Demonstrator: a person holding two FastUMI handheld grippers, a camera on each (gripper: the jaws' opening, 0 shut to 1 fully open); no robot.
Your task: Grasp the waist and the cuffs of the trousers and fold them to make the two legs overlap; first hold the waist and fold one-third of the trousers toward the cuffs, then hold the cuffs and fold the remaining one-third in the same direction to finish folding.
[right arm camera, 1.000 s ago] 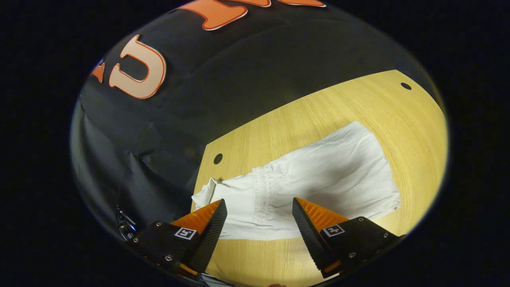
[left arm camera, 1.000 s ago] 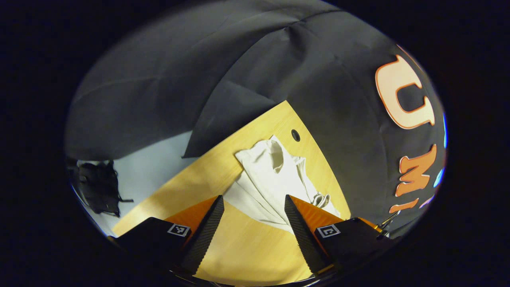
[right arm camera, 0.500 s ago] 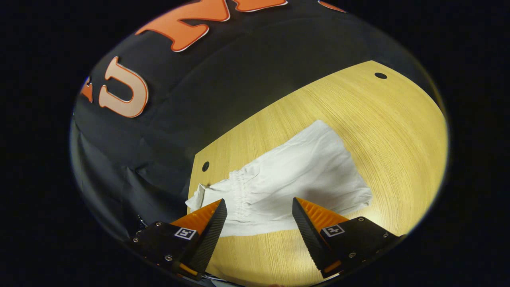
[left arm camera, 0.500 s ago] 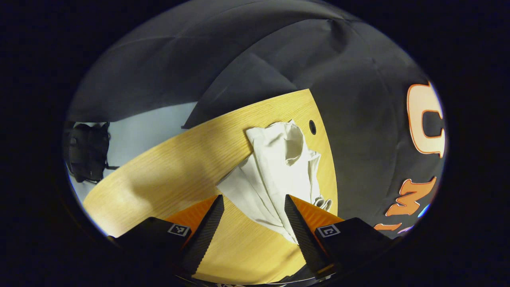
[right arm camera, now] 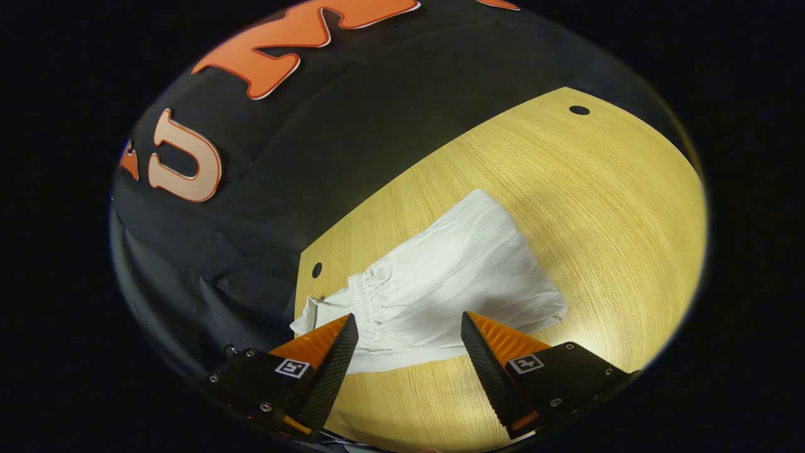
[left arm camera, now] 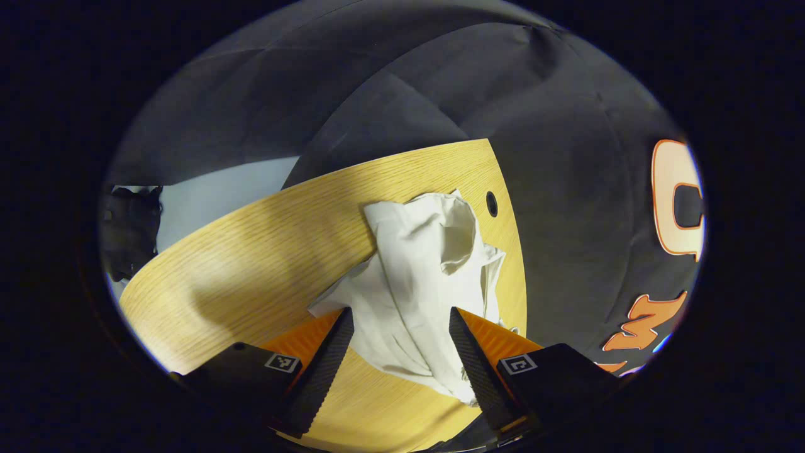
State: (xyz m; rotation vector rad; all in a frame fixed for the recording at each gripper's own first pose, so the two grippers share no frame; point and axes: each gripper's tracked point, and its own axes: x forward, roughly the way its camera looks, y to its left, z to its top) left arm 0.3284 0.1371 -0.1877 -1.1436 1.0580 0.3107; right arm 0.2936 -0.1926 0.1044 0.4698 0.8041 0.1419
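White trousers [left arm camera: 418,277] lie rumpled on the wooden table [left arm camera: 264,251], close to its edge by the booth wall. In the right gripper view the trousers [right arm camera: 453,283] stretch from a gathered elastic waist [right arm camera: 361,302] at the left to the leg ends at the right. My left gripper [left arm camera: 401,321] stands open above the near part of the cloth, touching nothing. My right gripper [right arm camera: 409,324] is also open, hovering above the cloth just right of the waistband, with nothing between its fingers.
The wooden table [right arm camera: 597,207] has small round holes [right arm camera: 579,110] [left arm camera: 492,203] near its corners. Black cloth wall borders the table's far edges. A pale floor [left arm camera: 220,189] and a dark object [left arm camera: 129,233] lie beyond the table in the left gripper view.
Both grippers have shifted relative to the trousers; the cloth now sits more centred between the left fingers. In the right gripper view the trousers slid left and look shorter. Both stayed open.
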